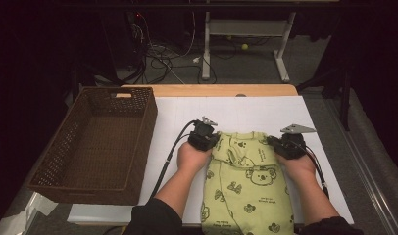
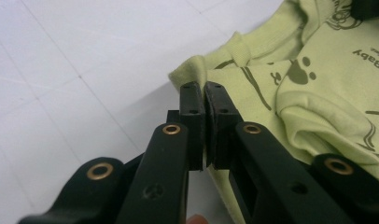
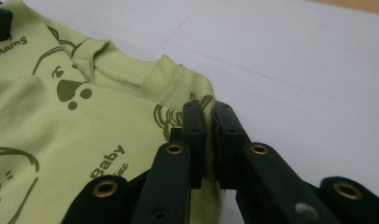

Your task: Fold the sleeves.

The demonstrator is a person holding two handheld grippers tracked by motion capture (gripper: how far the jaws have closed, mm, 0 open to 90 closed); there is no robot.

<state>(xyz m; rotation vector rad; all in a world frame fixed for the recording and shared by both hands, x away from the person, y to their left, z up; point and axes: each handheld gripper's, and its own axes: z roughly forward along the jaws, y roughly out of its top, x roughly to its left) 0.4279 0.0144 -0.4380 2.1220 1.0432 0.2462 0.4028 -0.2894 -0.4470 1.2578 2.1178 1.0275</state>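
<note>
While soft green cotton garment [image 1: 246,181] lies flat, woven basket [image 1: 96,142] sits rectangular.

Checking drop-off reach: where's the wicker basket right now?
In the high view the brown wicker basket sits at the table's left edge, on the white mat, left of the left gripper and the green garment.

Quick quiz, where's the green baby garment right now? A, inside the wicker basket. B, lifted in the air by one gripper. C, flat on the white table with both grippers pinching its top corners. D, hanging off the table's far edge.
C: the garment lies on the table, the left gripper and right gripper each shut on a top corner.
</note>
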